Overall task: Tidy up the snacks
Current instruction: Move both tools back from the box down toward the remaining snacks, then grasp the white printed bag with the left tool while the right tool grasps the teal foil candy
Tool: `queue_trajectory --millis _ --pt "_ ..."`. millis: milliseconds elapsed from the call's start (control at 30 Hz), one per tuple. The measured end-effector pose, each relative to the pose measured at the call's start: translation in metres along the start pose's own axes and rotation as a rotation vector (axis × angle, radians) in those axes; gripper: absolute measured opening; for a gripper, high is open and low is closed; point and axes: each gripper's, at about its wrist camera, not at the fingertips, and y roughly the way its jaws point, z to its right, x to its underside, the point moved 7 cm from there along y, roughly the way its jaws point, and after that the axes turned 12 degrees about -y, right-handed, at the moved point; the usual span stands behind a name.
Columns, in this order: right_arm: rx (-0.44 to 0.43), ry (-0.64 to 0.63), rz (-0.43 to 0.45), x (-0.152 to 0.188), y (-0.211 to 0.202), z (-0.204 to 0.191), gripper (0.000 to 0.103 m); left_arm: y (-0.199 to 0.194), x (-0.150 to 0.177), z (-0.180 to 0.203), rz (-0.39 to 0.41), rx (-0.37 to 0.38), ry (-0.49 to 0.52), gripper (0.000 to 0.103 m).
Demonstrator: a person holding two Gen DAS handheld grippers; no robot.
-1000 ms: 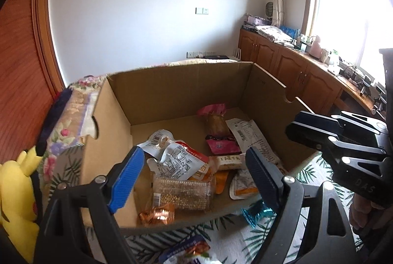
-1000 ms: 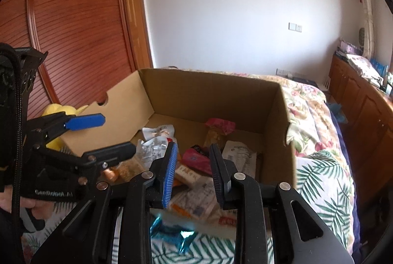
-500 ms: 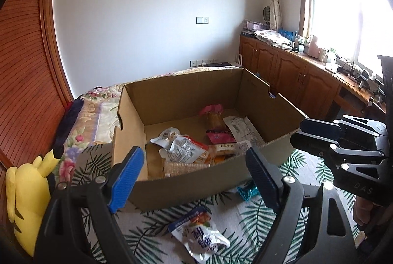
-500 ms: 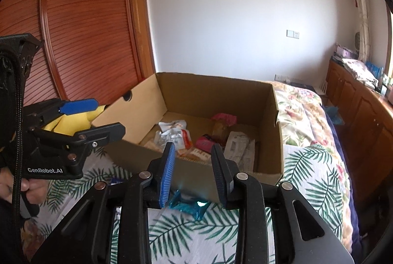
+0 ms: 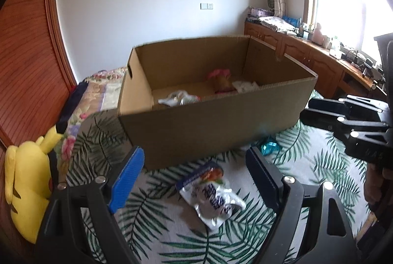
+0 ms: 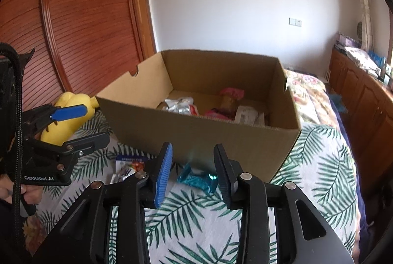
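An open cardboard box (image 5: 208,126) (image 6: 221,138) stands on a leaf-print bedspread and holds several snack packets (image 5: 218,81) (image 6: 180,105). A white and blue snack bag (image 5: 211,195) lies on the spread in front of the box, between the jaws of my open, empty left gripper (image 5: 194,175). It also shows in the right wrist view (image 6: 127,169). A teal wrapped snack (image 6: 197,178) (image 5: 269,145) lies at the box's foot, between the jaws of my open, empty right gripper (image 6: 192,169). Both grippers hover above the spread.
A yellow plush toy (image 5: 27,185) (image 6: 70,116) sits at the left by the wooden wardrobe (image 6: 81,25). Wooden cabinets (image 5: 319,67) run along the right under the window. The floral bedding (image 6: 309,97) lies behind the box.
Both grippers have pulled back and down from over the box to the bedspread in front of it. The right gripper's jaws have opened wider. The two loose snacks came into view.
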Motion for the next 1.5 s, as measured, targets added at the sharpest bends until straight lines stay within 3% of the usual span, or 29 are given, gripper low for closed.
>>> queue_trajectory --millis 300,633,1100,1400,1500 --pt "-0.026 0.006 -0.073 0.029 0.027 -0.010 0.052 0.031 0.036 -0.011 -0.071 -0.009 -0.054 0.086" --pt "-0.009 0.016 -0.168 0.046 0.072 -0.005 0.056 0.052 0.046 -0.015 -0.108 -0.005 -0.081 0.086" --pt "0.007 0.018 -0.220 0.052 0.102 -0.001 0.063 0.066 0.057 -0.018 -0.156 0.007 -0.101 0.086" --pt "0.022 -0.003 -0.236 0.051 0.113 -0.005 0.064 0.076 0.059 -0.020 -0.185 -0.010 -0.101 0.086" --pt "0.031 -0.003 -0.232 0.051 0.111 -0.004 0.055 0.077 0.058 -0.020 -0.185 -0.009 -0.103 0.086"
